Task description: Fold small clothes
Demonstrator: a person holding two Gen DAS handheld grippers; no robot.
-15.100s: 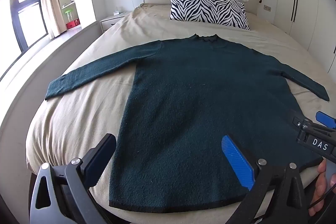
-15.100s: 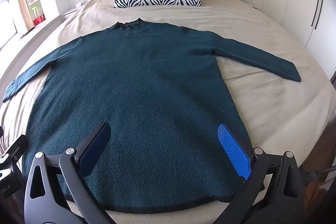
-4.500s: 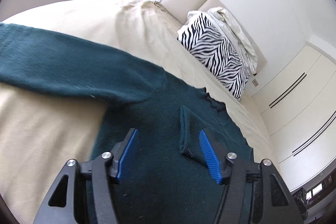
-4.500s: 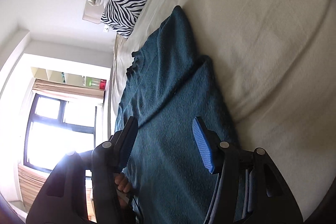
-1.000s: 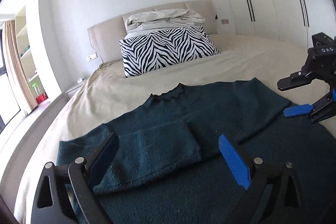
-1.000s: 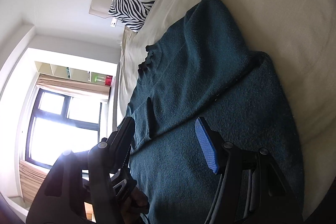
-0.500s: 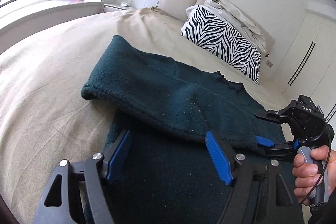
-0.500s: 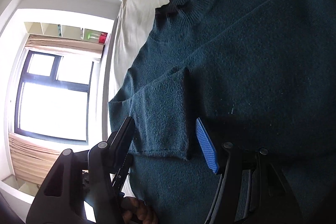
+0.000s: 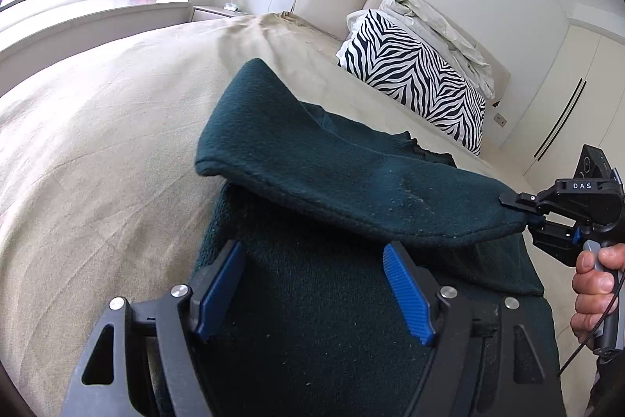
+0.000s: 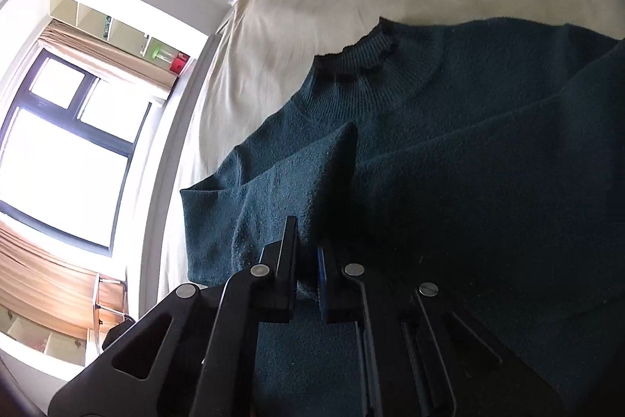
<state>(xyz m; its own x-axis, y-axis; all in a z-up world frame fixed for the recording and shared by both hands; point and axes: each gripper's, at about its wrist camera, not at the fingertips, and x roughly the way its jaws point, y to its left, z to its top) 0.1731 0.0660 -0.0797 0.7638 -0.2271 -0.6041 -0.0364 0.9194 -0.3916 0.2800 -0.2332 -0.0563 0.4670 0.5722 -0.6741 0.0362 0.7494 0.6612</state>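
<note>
A dark teal sweater [image 9: 332, 319] lies flat on the beige bed [image 9: 97, 143], its collar [image 10: 359, 65] toward the headboard. Its left sleeve [image 9: 351, 182] is folded across the chest. My right gripper [image 9: 531, 219] is shut on that sleeve's cuff and holds it a little above the body. In the right wrist view the cuff sits pinched between the closed fingers of the right gripper [image 10: 306, 260], and the sleeve [image 10: 281, 190] runs away from them. My left gripper [image 9: 312, 292] stands open low over the sweater's left side, below the armpit, with body fabric between its blue pads.
A zebra-striped pillow [image 9: 414, 77] and a folded pale duvet [image 9: 429, 14] lie at the headboard. White wardrobe doors [image 9: 566, 112] stand at the right, a nightstand [image 9: 213, 12] and a window at the left. A person's hand [image 9: 597, 280] grips the right gripper's handle.
The right gripper has closed on the sleeve cuff and raised it off the sweater. The left gripper narrowed and rolled a second ago, then stayed still.
</note>
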